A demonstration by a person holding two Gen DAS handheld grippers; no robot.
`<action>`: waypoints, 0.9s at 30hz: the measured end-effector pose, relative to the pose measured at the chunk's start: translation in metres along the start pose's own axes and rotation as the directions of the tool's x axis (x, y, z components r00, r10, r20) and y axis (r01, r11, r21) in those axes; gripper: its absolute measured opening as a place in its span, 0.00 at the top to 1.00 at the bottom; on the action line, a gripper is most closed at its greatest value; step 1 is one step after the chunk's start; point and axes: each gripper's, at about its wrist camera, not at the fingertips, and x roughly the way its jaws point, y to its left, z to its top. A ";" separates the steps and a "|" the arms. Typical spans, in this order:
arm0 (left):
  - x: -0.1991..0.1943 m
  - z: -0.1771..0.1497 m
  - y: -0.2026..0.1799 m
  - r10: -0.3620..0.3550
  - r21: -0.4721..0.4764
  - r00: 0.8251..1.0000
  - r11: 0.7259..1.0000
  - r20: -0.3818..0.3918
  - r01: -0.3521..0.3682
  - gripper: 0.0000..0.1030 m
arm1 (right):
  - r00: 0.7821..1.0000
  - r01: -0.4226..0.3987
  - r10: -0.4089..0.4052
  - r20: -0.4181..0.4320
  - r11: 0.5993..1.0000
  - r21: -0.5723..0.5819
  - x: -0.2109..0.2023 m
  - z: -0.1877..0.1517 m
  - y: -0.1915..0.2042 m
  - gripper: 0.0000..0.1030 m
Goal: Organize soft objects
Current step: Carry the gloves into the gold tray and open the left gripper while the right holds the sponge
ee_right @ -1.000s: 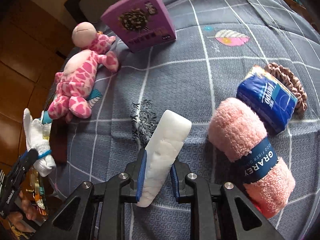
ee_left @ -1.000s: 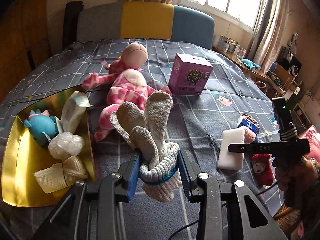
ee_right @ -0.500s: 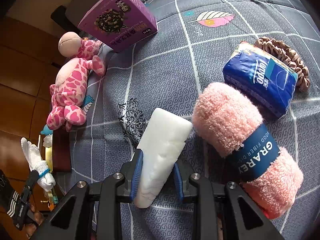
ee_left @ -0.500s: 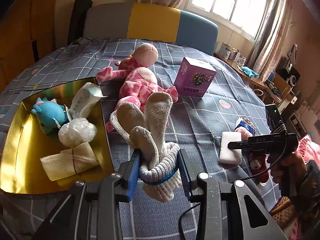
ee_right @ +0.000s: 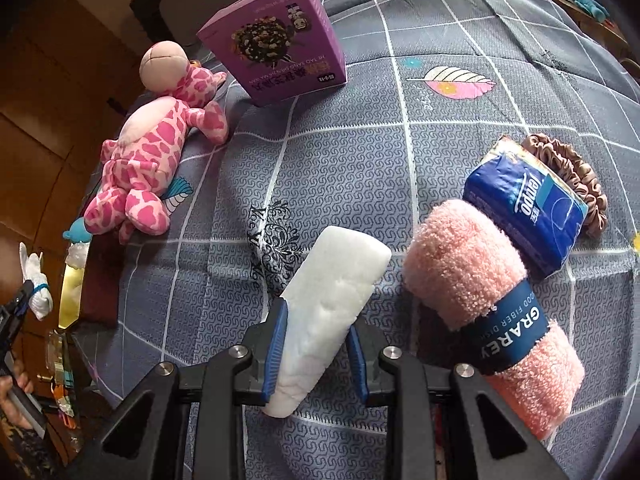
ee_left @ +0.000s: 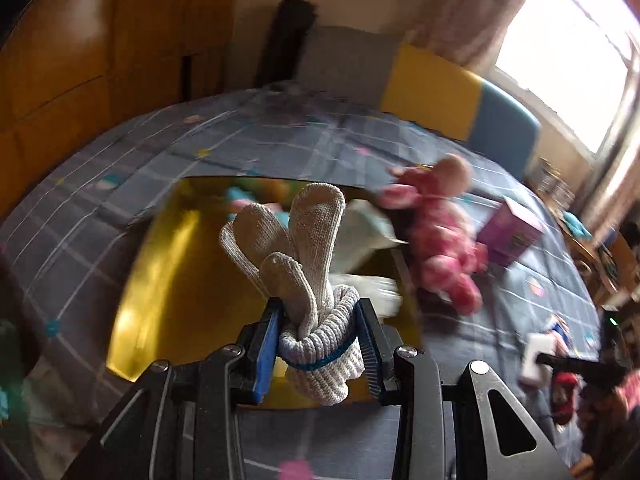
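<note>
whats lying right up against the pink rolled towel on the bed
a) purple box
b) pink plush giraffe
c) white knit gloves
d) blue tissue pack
d: in the right wrist view the blue tissue pack rests against the upper end of the pink rolled towel.

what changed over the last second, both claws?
The left claw, shut on the rolled glove, swung across from over the bedspread to above the gold tray. The right claw eased its squeeze on the white sponge, which is no longer pinched in but still sits between the pads. The pink plush, purple box, pink towel and tissue pack have not moved.
</note>
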 end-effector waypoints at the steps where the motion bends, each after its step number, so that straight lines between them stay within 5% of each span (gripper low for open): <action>1: 0.003 0.003 0.014 0.031 -0.027 0.999 0.999 -0.007 -0.032 0.64 | 1.000 0.001 -0.001 0.001 1.000 -0.002 0.000 0.000 0.001 0.73; 6: 0.029 0.016 0.070 0.120 -0.150 0.991 0.980 -0.065 -0.129 0.64 | 1.000 0.005 -0.005 0.005 1.000 -0.008 0.000 0.000 0.001 0.73; 13: 0.083 0.022 0.087 0.038 -0.282 0.985 0.956 -0.166 -0.084 0.61 | 1.000 0.004 -0.004 0.006 1.000 -0.006 0.000 0.000 0.001 0.73; 17: 0.120 0.016 0.079 -0.014 -0.282 0.964 0.957 -0.264 -0.063 0.56 | 1.000 0.006 -0.006 0.007 1.000 -0.009 0.000 0.000 0.001 0.73; 21: 0.118 0.013 0.076 0.004 -0.268 0.968 0.961 -0.251 -0.074 0.40 | 1.000 0.004 -0.004 0.006 1.000 -0.008 0.001 0.001 0.001 0.73; 27: 0.089 0.012 0.069 0.109 -0.182 0.979 0.973 -0.173 -0.140 0.35 | 1.000 0.010 -0.010 0.006 1.000 -0.009 0.001 0.001 0.001 0.73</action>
